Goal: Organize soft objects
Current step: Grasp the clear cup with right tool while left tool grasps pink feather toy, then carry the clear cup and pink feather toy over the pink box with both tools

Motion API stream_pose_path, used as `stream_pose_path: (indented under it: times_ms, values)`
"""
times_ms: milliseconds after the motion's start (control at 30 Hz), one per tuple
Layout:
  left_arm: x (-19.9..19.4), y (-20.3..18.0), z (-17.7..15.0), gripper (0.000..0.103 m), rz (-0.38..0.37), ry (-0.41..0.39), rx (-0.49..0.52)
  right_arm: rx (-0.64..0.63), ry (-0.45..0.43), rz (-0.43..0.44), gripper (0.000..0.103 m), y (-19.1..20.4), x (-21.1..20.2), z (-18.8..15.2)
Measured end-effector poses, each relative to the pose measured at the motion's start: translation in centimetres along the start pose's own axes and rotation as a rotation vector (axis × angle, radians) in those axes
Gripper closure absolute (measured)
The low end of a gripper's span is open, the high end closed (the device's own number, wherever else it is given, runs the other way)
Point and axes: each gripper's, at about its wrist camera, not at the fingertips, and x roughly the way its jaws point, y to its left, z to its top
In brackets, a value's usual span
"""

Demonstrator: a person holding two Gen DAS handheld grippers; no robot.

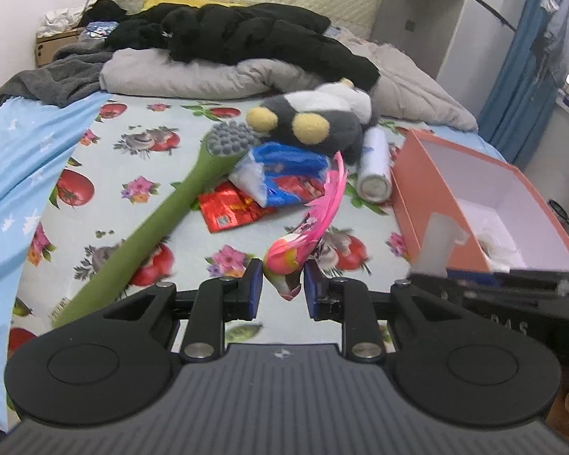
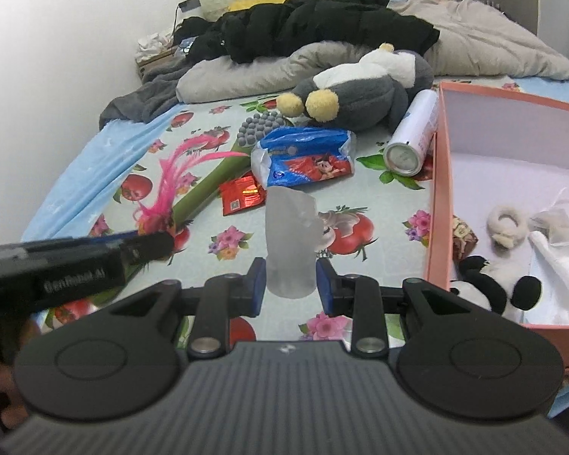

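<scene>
While both grip: 
Left gripper: jaws clamped on pink feathered toy bird.
Right gripper: jaws clamped on frosted translucent soft piece.
Right view only: orange cardboard box holds black-and-white panda plush.

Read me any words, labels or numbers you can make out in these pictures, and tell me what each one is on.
"GenRobot.AI", blurred but legible: on the side of the left gripper in the right wrist view.
Blue snack bag: print too blurred to read.
Red packet: a square code and print, too small to read.
White spray can: print unreadable.

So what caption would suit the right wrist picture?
Right gripper holds a translucent soft piece over the floral bed, beside the pink box.
</scene>
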Motion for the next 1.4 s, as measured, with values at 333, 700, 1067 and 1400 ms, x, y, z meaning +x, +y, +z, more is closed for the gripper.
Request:
stream_pose_path:
  times_ms: [333,700,1067,1400]
  values:
    - [-1.3,-2.7,1.3,0.076,-0.083,-0.033,-0.016,0.017,-0.056,-0.019,0.071,-0.8,-2.9,0.6]
    - [-2.4,-7.7,6.5,0.076,-0.197,-0.136,0.033,0.032,-0.215,-0.063,0.071,-3.4,-7.2,4.2]
    - [0.0,-15.4,10.3,0.076,-0.356,-0.149,0.082,0.102,-0.351,-0.202,0.071,-9.4,-11.9,6.4]
    - [5.5,-21.4,9.7,0.076,-0.374,0.004,0.141,0.132,-0.293,-0.286,0.071,-15.4,-11.9,6.1]
